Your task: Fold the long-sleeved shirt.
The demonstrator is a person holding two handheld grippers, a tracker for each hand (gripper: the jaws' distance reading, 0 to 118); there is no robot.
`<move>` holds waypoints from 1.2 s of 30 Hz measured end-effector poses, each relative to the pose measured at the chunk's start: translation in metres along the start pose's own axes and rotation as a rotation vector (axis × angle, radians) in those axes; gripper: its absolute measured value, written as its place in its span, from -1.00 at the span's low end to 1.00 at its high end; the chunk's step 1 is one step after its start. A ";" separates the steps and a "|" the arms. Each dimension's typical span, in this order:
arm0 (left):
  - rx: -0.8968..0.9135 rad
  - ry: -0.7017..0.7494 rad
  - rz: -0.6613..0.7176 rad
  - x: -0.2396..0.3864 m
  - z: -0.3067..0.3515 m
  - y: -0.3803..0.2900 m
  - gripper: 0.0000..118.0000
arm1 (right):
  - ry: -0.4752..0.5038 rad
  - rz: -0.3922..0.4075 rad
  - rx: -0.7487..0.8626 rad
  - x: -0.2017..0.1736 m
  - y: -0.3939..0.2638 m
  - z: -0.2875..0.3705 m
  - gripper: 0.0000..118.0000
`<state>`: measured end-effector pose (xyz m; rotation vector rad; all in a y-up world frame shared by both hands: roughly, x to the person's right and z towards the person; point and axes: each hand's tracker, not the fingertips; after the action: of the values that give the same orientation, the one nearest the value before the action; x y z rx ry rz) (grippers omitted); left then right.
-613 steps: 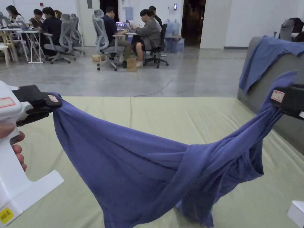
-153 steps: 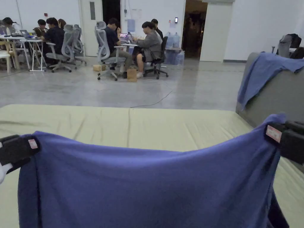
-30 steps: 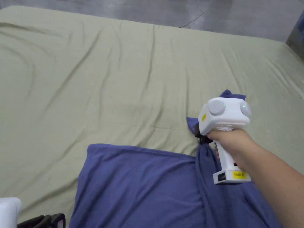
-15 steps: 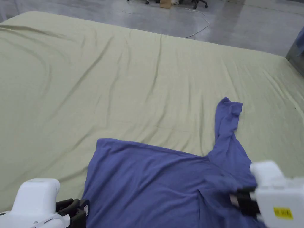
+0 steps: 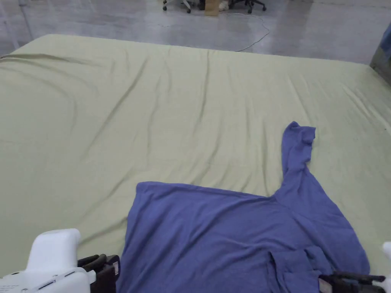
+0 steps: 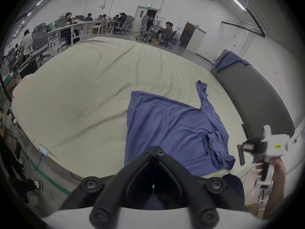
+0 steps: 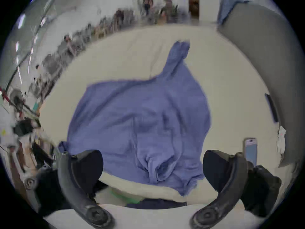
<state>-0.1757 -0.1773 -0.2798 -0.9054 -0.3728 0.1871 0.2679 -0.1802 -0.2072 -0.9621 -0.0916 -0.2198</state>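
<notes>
Lying flat on the green bed (image 5: 152, 114), the blue shirt (image 5: 214, 236) is free; left tool (image 6: 154, 152) pinched together, empty; right tool (image 7: 152, 164) gaping wide.

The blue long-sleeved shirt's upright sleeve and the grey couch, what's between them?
Only bare green sheet between sleeve and couch, in the left gripper view.

No text, number or brand is legible. A green lit sign (image 6: 149, 5) sits above the door (image 6: 140, 14) across the room, its characters too small to read. The right gripper (image 6: 244, 147) carries a yellow sticker (image 6: 277, 147), its print blurred beyond reading.
</notes>
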 end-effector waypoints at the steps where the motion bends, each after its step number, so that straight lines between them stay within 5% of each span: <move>1: -0.008 0.002 -0.001 0.001 -0.004 -0.001 -1.00 | -0.011 -0.008 0.054 -0.002 -0.003 0.013 1.00; 4: -0.040 -0.007 0.015 0.002 -0.015 -0.005 -1.00 | -0.093 -0.030 0.110 -0.010 -0.011 0.012 0.98; 5: -0.048 -0.013 0.015 0.003 -0.019 -0.006 -1.00 | -0.100 -0.050 0.136 -0.013 -0.019 0.010 0.78; 6: -0.057 -0.023 0.009 0.002 -0.023 -0.005 -1.00 | -0.086 -0.066 0.150 -0.014 -0.023 0.007 0.20; 7: -0.061 -0.027 0.001 0.002 -0.028 -0.003 -1.00 | -0.070 -0.082 0.131 -0.014 -0.024 0.002 -1.00; 11: -0.063 -0.027 -0.035 -0.003 -0.054 0.027 -0.92 | 0.014 -0.182 0.056 -0.012 -0.024 -0.024 -1.00; 12: -0.048 -0.036 -0.053 -0.005 -0.065 0.040 -0.57 | 0.026 -0.197 0.047 -0.010 -0.024 -0.028 -1.00; 14: -0.006 -0.003 -0.083 -0.008 -0.091 0.066 0.89 | 0.017 -0.193 0.044 -0.011 -0.019 -0.034 -1.00; 15: -0.019 0.043 -0.111 -0.010 -0.117 0.080 0.99 | 0.018 -0.188 0.042 -0.014 -0.015 -0.038 -1.00; 24: -0.212 0.263 -0.142 -0.037 -0.314 0.128 0.82 | -0.001 -0.191 -0.002 -0.008 -0.011 -0.058 -1.00; 25: -0.218 0.265 -0.194 -0.037 -0.325 0.123 0.50 | -0.013 -0.185 -0.005 0.001 -0.011 -0.061 -1.00; 27: -0.104 0.298 -0.288 -0.023 -0.311 0.116 0.41 | -0.076 -0.155 0.005 0.006 -0.001 -0.067 -1.00; 28: -0.068 0.280 -0.350 -0.016 -0.304 0.112 0.06 | -0.118 -0.140 0.008 0.010 0.005 -0.071 -1.00; 30: -0.084 0.156 -0.363 -0.001 -0.292 0.105 -1.00 | -0.163 -0.134 0.029 0.022 0.023 -0.084 -1.00; 31: -0.083 0.212 -0.362 0.003 -0.291 0.099 -1.00 | -0.152 -0.136 0.032 0.030 0.036 -0.093 -0.66; 33: -0.092 0.191 -0.341 0.000 -0.284 0.100 -1.00 | -0.189 -0.150 0.012 0.048 0.068 -0.118 0.81; 36: -0.073 0.118 -0.203 -0.013 -0.268 0.107 -1.00 | -0.215 -0.103 0.007 0.069 0.113 -0.153 0.96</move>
<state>-0.0829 -0.3122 -0.5178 -0.9394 -0.3611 -0.0660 0.3576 -0.2540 -0.3729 -0.9730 -0.3396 -0.2104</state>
